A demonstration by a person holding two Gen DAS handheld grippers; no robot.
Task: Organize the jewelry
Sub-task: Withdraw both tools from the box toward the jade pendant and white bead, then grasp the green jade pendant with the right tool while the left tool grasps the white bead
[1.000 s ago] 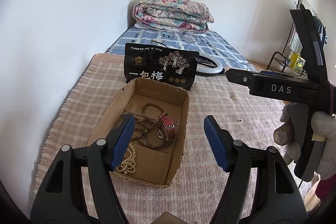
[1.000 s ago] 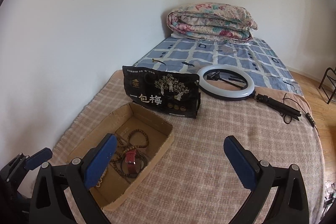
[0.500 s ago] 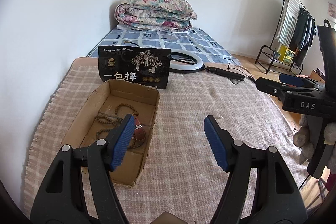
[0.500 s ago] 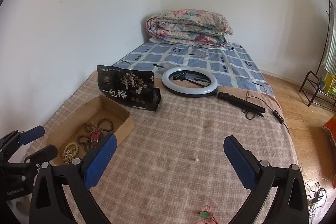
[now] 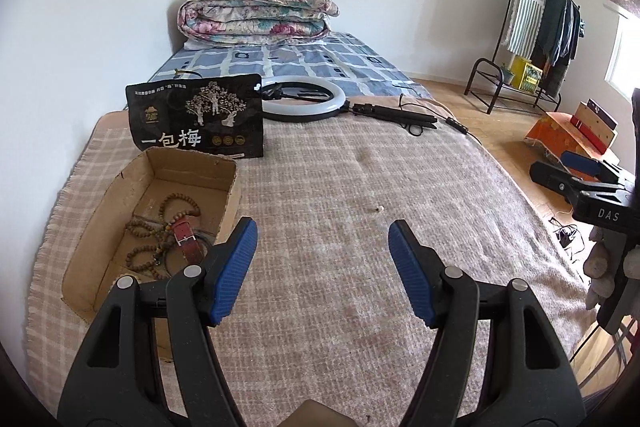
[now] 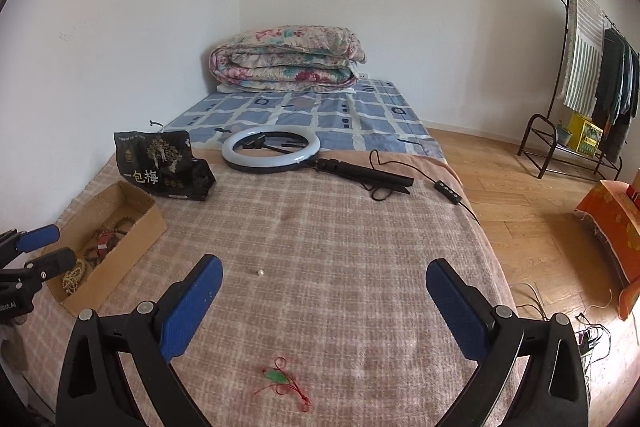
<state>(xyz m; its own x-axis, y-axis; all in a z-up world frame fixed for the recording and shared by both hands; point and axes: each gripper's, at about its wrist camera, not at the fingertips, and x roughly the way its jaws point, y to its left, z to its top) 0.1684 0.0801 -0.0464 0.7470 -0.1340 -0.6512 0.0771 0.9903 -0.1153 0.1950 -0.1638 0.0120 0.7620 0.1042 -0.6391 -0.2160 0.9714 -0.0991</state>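
A shallow cardboard box [image 5: 100, 227] sits at the left of the plaid blanket and holds wooden bead bracelets [image 5: 176, 205], a red-strapped watch [image 5: 187, 237] and a pale bead strand [image 6: 73, 277]. The box also shows in the right wrist view [image 6: 132, 233]. A green pendant on red cord [image 6: 280, 377] lies on the blanket between my right gripper's fingers. A small pale bead [image 6: 260, 271] lies loose mid-blanket, also in the left wrist view [image 5: 379, 209]. My left gripper [image 5: 322, 269] is open and empty, just right of the box. My right gripper [image 6: 324, 311] is open and empty.
A black snack pouch [image 5: 198, 119] stands behind the box. A ring light [image 6: 271, 149] with black handle and cable lies farther back. A folded floral quilt [image 6: 286, 61] sits at the far end. The blanket's right edge drops to a wooden floor with a clothes rack [image 6: 588, 87].
Both grippers have pulled back and swung right from the box. The pendant and the loose bead have come into view. Both stay open.
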